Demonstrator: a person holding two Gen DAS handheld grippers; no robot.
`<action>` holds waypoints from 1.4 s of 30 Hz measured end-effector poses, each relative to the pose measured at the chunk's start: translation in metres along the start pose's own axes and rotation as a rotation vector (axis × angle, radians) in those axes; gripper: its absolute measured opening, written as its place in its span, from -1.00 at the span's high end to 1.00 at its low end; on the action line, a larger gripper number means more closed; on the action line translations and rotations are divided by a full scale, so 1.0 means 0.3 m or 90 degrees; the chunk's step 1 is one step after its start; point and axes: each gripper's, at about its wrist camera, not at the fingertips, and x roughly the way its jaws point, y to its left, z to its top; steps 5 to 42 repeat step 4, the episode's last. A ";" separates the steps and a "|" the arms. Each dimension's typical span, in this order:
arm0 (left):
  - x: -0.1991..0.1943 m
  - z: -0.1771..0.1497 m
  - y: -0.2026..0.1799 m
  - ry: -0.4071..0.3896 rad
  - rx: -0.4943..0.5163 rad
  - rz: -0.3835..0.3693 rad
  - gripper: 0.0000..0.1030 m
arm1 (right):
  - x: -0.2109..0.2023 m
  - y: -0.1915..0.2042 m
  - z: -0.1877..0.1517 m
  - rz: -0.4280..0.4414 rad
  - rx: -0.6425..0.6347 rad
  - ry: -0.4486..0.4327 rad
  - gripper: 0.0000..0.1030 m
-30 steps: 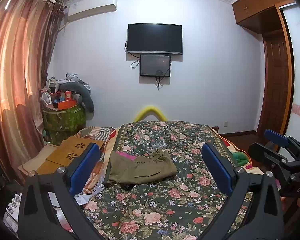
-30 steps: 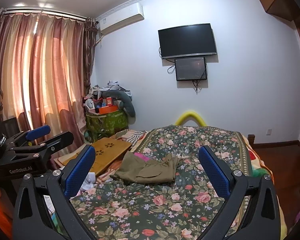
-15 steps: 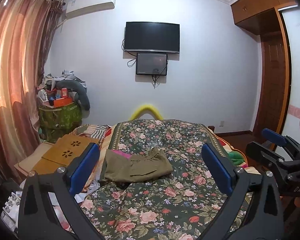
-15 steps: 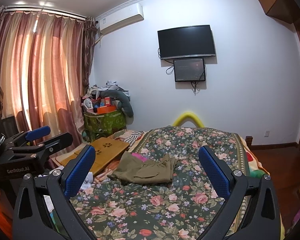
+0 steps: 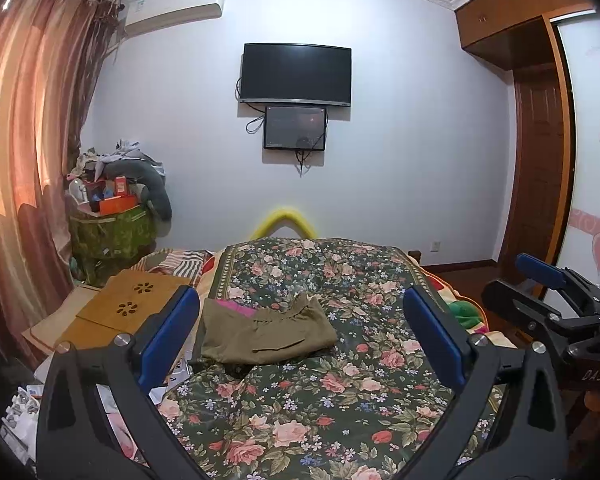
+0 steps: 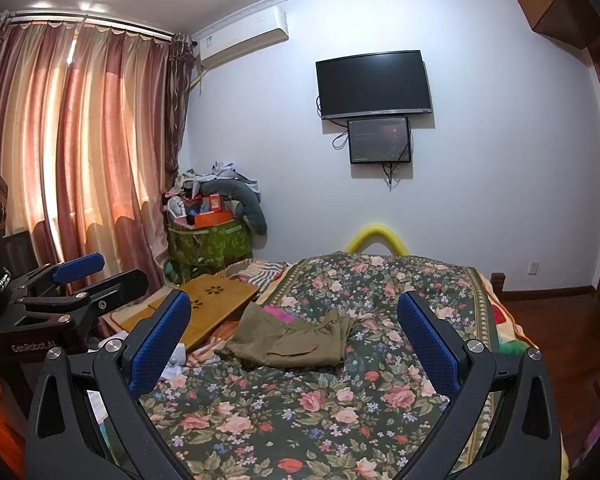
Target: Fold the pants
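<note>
My left gripper point(image 5: 300, 336) and right gripper point(image 6: 294, 332) hang wide and empty over the bed's point(image 5: 320, 412) near end. Beyond, the olive pants point(image 5: 260, 330) lie bunched at the left edge; a careless one-layer pinch could drag them off.

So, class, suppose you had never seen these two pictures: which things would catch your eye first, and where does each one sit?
The olive pants lie in a loose heap on the flowered bedspread, toward its left side and apart from both open grippers. Above the far end of the bed, a dark television hangs on the white wall. Pink-orange curtains glow on the left.
</note>
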 end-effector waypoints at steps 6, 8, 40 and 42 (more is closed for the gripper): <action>0.017 -0.003 0.001 0.008 -0.001 -0.001 -1.00 | 0.007 -0.004 -0.003 -0.001 0.002 0.003 -0.99; 0.017 -0.003 0.001 0.008 -0.001 -0.001 -1.00 | 0.007 -0.004 -0.003 -0.001 0.002 0.003 -0.99; 0.017 -0.003 0.001 0.008 -0.001 -0.001 -1.00 | 0.007 -0.004 -0.003 -0.001 0.002 0.003 -0.99; 0.017 -0.003 0.001 0.008 -0.001 -0.001 -1.00 | 0.007 -0.004 -0.003 -0.001 0.002 0.003 -0.99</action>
